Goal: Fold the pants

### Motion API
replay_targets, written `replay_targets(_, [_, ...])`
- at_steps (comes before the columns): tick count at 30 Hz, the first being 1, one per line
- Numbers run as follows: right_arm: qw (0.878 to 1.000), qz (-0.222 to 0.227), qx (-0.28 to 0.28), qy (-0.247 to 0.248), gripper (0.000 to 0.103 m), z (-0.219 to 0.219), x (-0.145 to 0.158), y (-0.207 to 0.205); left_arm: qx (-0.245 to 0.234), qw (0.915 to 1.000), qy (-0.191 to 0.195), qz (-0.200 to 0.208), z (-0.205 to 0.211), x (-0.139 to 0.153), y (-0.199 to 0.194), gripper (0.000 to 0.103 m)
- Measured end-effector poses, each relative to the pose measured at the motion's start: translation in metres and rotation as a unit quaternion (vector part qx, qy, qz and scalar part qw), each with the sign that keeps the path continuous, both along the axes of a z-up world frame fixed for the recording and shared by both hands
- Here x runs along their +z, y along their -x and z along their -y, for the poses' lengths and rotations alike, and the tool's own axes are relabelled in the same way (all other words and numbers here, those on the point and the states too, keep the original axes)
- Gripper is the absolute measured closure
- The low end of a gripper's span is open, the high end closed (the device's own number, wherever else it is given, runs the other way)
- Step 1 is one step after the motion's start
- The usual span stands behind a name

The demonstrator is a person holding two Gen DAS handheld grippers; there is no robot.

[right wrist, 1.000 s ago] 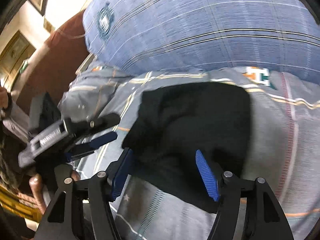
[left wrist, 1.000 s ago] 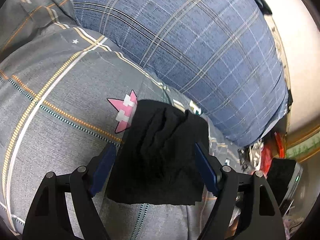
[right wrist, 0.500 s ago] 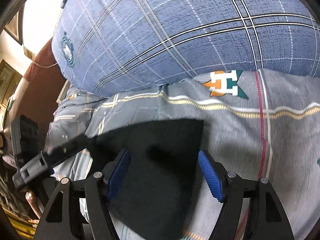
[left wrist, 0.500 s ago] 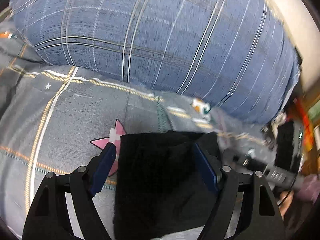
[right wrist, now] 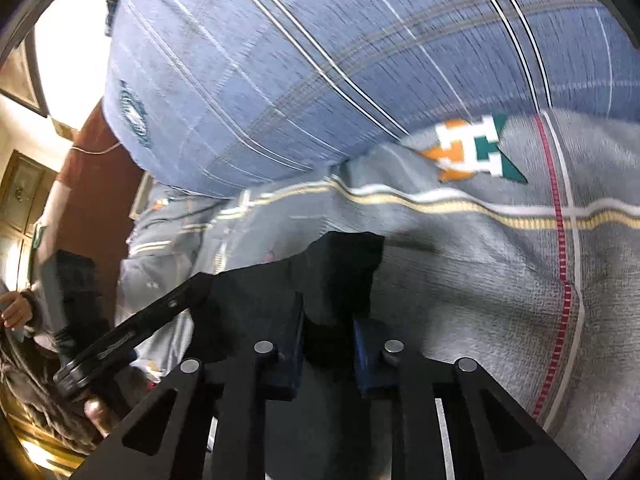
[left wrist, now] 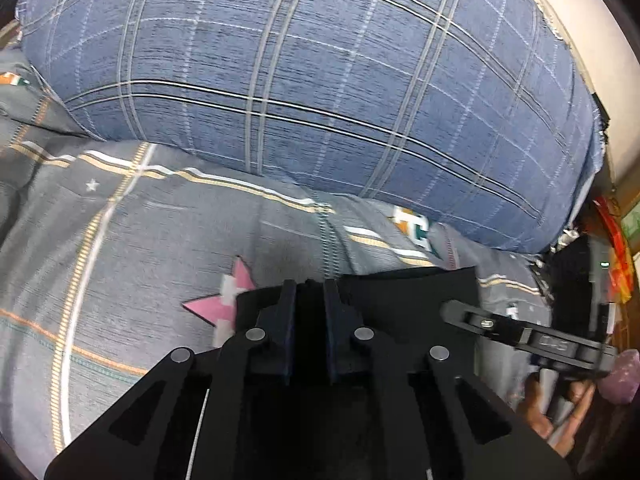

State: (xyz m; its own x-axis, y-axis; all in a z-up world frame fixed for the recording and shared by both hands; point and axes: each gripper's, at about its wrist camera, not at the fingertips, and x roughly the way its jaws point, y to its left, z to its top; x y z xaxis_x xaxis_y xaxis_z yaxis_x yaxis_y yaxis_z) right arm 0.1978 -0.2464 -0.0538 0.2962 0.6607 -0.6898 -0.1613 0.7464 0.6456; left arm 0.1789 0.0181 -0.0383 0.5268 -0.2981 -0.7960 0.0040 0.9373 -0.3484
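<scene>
Both claws — left claw (left wrist: 310,292), right claw (right wrist: 328,320) — closing, seemingly pinching black pants (left wrist: 420,292).

Your left tool (left wrist: 310,292) is closing on the black pants (left wrist: 420,300) at frame bottom center. Right tool (left wrist: 452,312) enters from lower right, touching the same fabric. Blue plaid pillow (left wrist: 320,92) fills the top; grey bedspread (left wrist: 140,240) sits left.

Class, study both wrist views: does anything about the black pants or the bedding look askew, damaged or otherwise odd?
Nothing stands out. The black pants lie flat on the grey bedspread, with both grippers, left and right, closing on the cloth's far edge. The blue pillow looks intact.
</scene>
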Motion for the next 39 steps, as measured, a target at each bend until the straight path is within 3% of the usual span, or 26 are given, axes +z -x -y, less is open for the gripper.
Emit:
replay_targets(3, [1.0, -0.001, 0.0, 0.018, 0.081, -0.006, -0.006, -0.002, 0.004, 0.9993, -0.034, -0.015, 0.005, -0.023, -0.008, 0.091])
replay_targets(6, [0.998, -0.033, -0.005, 0.056, 0.056, -0.009, -0.034, -0.006, -0.003, 0.9985, -0.054, -0.011, 0.011, -0.029, -0.009, 0.082])
replay_targets(7, [0.998, -0.041, -0.017, 0.04, 0.054, -0.005, -0.034, -0.005, 0.002, 0.9987, -0.051, -0.009, 0.009, -0.026, -0.008, 0.078])
replay_targets(9, [0.999, -0.035, -0.015, 0.024, 0.054, -0.001, -0.021, 0.001, 0.014, 0.9994, -0.031, -0.003, -0.003, -0.015, 0.002, 0.051])
replay_targets(11, [1.0, -0.002, -0.011, 0.024, 0.045, 0.002, 0.002, 0.017, 0.028, 0.9996, -0.01, 0.003, -0.018, -0.01, 0.021, 0.031])
replay_targets(12, [1.0, 0.001, -0.013, 0.021, 0.036, 0.006, 0.007, 0.023, 0.034, 0.9994, -0.001, 0.001, -0.023, -0.01, 0.031, 0.031])
replay_targets(16, [1.0, -0.012, -0.028, -0.003, 0.035, 0.016, 0.008, 0.06, 0.034, 0.9983, 0.043, -0.019, -0.032, -0.022, 0.07, 0.031])
replay_targets(19, [0.999, -0.034, -0.035, -0.006, 0.036, 0.02, -0.008, 0.082, 0.037, 0.9988, 0.014, -0.029, -0.022, -0.03, 0.083, 0.032])
replay_targets(20, [0.998, -0.041, -0.036, -0.006, 0.038, 0.02, -0.015, 0.086, 0.039, 0.9986, -0.009, -0.035, -0.016, -0.033, 0.082, 0.041])
replay_targets(21, [0.998, -0.047, -0.034, -0.006, 0.043, 0.019, -0.02, 0.089, 0.037, 0.9983, -0.022, -0.04, -0.012, -0.037, 0.081, 0.059])
replay_targets(22, [0.998, -0.049, -0.026, -0.003, 0.051, 0.015, -0.024, 0.09, 0.034, 0.9982, -0.018, -0.046, -0.01, -0.04, 0.08, 0.065])
replay_targets(26, [0.998, -0.056, -0.005, 0.022, 0.07, 0.003, -0.036, 0.088, 0.047, 0.9977, 0.004, -0.049, -0.016, -0.044, 0.081, 0.069])
replay_targets(28, [0.998, -0.054, 0.003, 0.041, 0.074, -0.002, -0.037, 0.087, 0.053, 0.9969, 0.021, -0.055, -0.02, -0.045, 0.08, 0.065])
replay_targets(30, [0.997, -0.049, 0.011, 0.064, 0.073, -0.007, -0.036, 0.088, 0.064, 0.9946, 0.038, -0.073, -0.025, -0.049, 0.077, 0.052])
replay_targets(33, [0.998, -0.052, 0.011, 0.044, 0.067, -0.001, -0.029, 0.086, 0.079, 0.9904, 0.088, -0.072, -0.038, -0.044, 0.08, 0.049])
replay_targets(34, [0.998, -0.053, 0.008, 0.028, 0.059, 0.003, -0.026, 0.085, 0.086, 0.9899, 0.091, -0.067, -0.042, -0.041, 0.081, 0.045])
replay_targets(35, [0.999, -0.051, -0.001, 0.014, 0.052, 0.009, -0.025, 0.083, 0.096, 0.9894, 0.088, -0.064, -0.044, -0.04, 0.08, 0.033])
replay_targets(36, [0.999, -0.047, -0.01, 0.006, 0.036, 0.014, -0.023, 0.082, 0.102, 0.9889, 0.087, -0.064, -0.045, -0.041, 0.079, 0.026])
replay_targets(39, [0.999, -0.041, -0.024, -0.011, 0.034, 0.023, -0.021, 0.076, 0.102, 0.9856, 0.106, -0.083, -0.045, -0.05, 0.071, 0.025])
